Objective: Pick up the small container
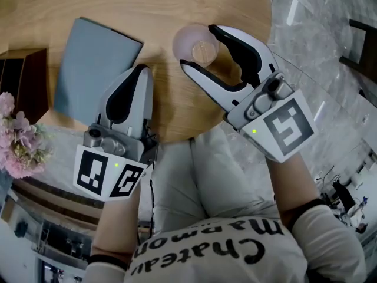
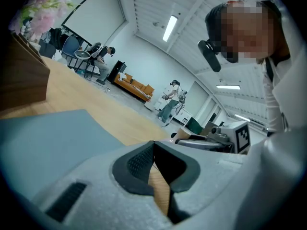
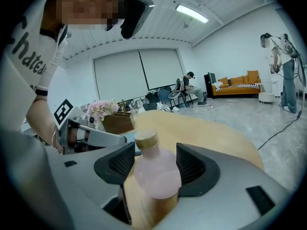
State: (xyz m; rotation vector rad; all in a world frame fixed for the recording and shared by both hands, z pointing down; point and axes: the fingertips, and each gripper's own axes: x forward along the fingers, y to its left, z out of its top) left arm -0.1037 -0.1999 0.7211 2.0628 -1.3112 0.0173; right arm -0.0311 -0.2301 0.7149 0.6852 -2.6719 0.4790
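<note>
Between spread jaws of right hand-held gripper (image 1: 200,47), small container (image 3: 153,176) upright on surface (image 1: 118,5), right side, pads not pressing. Risk: off-centre squeeze on rounded body tips it. Left hand-held gripper (image 1: 141,71) pressed together.

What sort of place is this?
Probably a large open workspace or lab, not a home: a wooden table, an orange sofa by the far wall, and a seated person across a wide floor.
</note>
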